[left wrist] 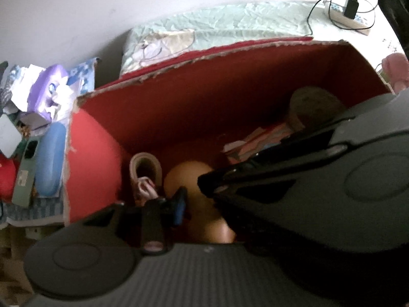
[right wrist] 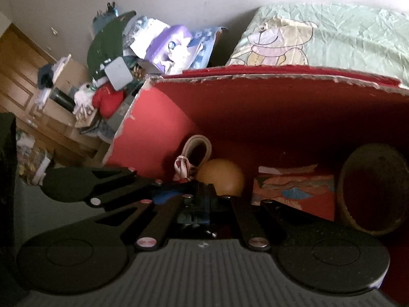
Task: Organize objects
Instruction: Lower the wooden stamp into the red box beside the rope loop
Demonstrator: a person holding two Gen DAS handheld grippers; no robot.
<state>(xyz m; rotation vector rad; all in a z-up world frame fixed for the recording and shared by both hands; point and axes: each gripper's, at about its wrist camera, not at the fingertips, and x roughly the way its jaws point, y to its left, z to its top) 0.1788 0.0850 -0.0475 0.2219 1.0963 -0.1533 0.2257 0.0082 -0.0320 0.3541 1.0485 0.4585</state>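
Both grippers reach into an open red cardboard box (left wrist: 179,110), also in the right wrist view (right wrist: 255,107). Inside lie a roll of tape (left wrist: 145,165) (right wrist: 198,147), an orange ball (left wrist: 191,179) (right wrist: 221,179), a patterned red packet (left wrist: 253,145) (right wrist: 294,188) and a brown woven cup (left wrist: 314,107) (right wrist: 373,186) on its side. My left gripper (left wrist: 179,204) has its jaws close around a dark blue-and-black object (left wrist: 180,204). My right gripper (right wrist: 204,199) is shut on a dark blue-black object (right wrist: 202,204) low in the box. The other gripper's body (left wrist: 319,179) (right wrist: 89,184) crosses each view.
A green pillow (left wrist: 217,30) (right wrist: 319,33) lies behind the box. Left of the box is a clutter pile: a purple cartoon box (left wrist: 51,89) (right wrist: 171,46), a blue case (left wrist: 49,161), a green phone (left wrist: 25,168), a red cloth (right wrist: 107,99). A charger with cable (left wrist: 350,7) lies far right.
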